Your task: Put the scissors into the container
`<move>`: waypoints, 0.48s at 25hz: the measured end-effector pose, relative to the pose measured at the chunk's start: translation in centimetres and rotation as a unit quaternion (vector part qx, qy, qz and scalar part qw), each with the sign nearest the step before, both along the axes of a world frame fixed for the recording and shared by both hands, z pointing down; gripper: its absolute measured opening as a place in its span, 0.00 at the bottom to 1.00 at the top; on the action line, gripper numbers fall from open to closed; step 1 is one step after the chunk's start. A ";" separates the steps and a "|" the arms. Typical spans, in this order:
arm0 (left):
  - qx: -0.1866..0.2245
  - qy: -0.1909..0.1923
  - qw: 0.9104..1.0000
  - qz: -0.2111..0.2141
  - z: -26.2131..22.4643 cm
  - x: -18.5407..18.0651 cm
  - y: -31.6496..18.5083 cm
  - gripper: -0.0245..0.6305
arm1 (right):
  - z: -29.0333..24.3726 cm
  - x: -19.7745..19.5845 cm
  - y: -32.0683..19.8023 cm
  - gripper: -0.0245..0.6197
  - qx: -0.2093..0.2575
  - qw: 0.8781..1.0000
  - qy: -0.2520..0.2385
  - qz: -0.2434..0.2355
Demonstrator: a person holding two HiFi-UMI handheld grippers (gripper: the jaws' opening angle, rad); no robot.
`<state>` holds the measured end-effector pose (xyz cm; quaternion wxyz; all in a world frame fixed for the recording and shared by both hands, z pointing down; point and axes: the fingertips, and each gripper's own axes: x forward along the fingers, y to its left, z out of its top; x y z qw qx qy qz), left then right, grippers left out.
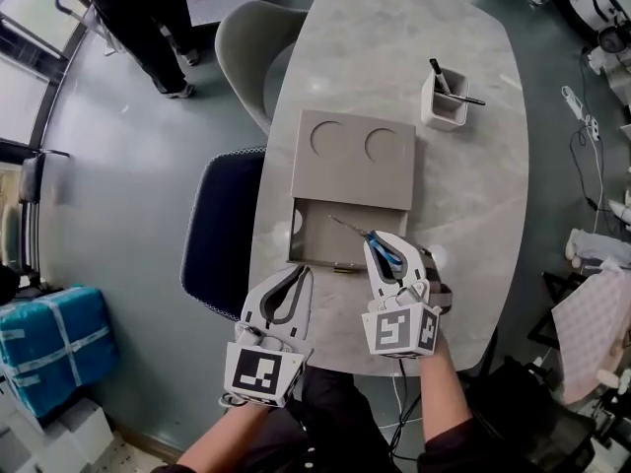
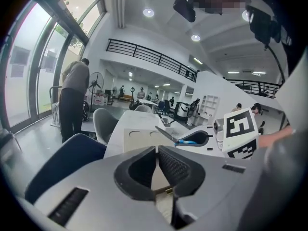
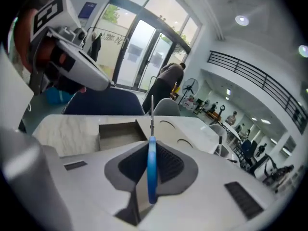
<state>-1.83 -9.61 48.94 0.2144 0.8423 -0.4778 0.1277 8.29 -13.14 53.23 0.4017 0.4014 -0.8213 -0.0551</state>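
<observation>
The scissors point(image 1: 357, 233) have blue handles and thin metal blades. My right gripper point(image 1: 383, 246) is shut on the handles and holds them just over the near right corner of the container point(image 1: 294, 235), a grey box on the table. The blades point up and left over its open compartment. In the right gripper view the blue handle point(image 3: 151, 167) stands edge-on between the pads, with the open box point(image 3: 115, 129) ahead and to the left. My left gripper point(image 1: 296, 276) hangs by the table's near edge, left of the box, shut and empty. The scissors point(image 2: 180, 140) show at its right.
The box's flat lid point(image 1: 355, 156), with two round recesses, covers the far half of the box. A white pen holder point(image 1: 444, 99) stands at the far right of the marble table point(image 1: 463, 215). A dark blue chair point(image 1: 219, 230) and a grey chair point(image 1: 246, 52) stand on the left.
</observation>
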 end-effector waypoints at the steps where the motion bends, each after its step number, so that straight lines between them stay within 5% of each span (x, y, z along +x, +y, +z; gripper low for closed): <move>1: -0.003 0.001 1.000 -0.002 0.7 0.0 -0.2 0.08 | 1.0 -0.2 -0.2 0.09 -0.004 1.000 0.019 -0.019; 9: -0.036 -0.001 0.999 -0.005 5.2 0.1 -0.3 0.08 | 8.1 -1.1 -1.2 0.09 -0.025 0.973 0.181 -0.144; 12: -0.052 0.002 0.999 -0.002 6.3 0.6 -0.2 0.08 | 9.9 -1.3 -1.3 0.09 -0.027 0.965 0.205 -0.163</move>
